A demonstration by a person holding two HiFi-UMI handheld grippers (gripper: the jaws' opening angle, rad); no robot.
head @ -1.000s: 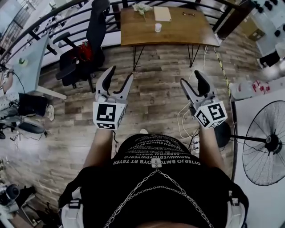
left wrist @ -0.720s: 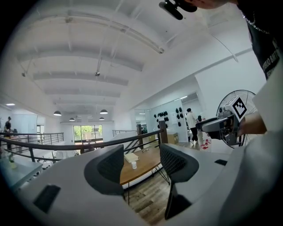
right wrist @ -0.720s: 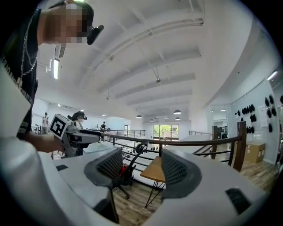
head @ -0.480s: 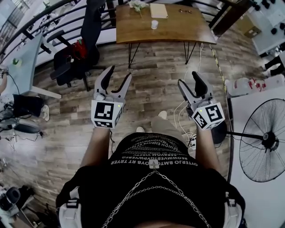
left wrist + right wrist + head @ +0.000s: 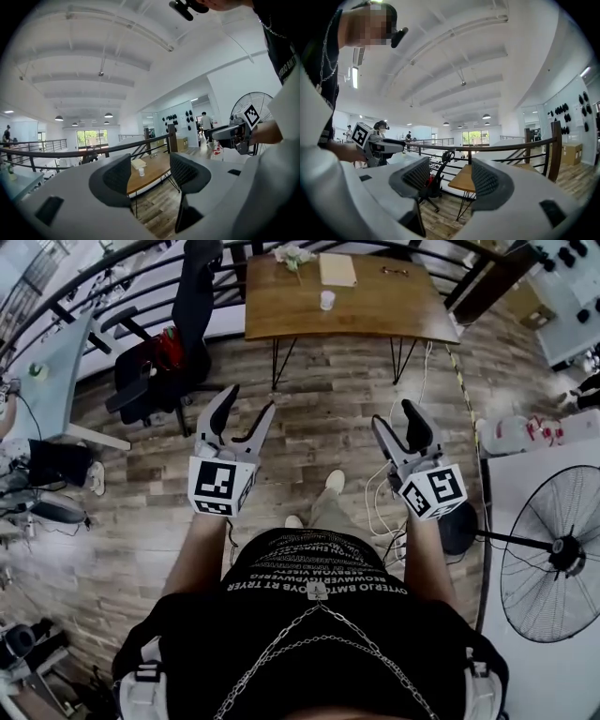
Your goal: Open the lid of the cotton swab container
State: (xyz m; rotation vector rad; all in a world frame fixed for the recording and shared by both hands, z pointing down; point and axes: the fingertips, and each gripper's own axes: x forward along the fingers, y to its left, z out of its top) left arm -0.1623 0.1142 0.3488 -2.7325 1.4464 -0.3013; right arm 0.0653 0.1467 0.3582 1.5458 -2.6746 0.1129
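A small white cotton swab container point(image 5: 326, 299) stands on a wooden table point(image 5: 375, 310) across the floor, far ahead of both grippers. My left gripper point(image 5: 247, 413) is held in the air at chest height, jaws apart, nothing between them. In the left gripper view its jaws point(image 5: 151, 172) frame the distant container point(image 5: 141, 172) and the table point(image 5: 157, 169). My right gripper point(image 5: 398, 423) also hangs open and empty. The right gripper view shows its own gripper point(image 5: 449, 178) before a corner of the table point(image 5: 464, 180).
A black office chair point(image 5: 178, 343) stands left of the table by a curved railing point(image 5: 112, 306). A book point(image 5: 337, 268) lies on the table. White cables point(image 5: 380, 502) trail on the wood floor. A standing fan point(image 5: 553, 559) is at the right, a grey desk point(image 5: 56, 381) at the left.
The person has stepped forward, a foot now showing on the floor ahead. Both grippers stayed open and empty; the right one drifted slightly left.
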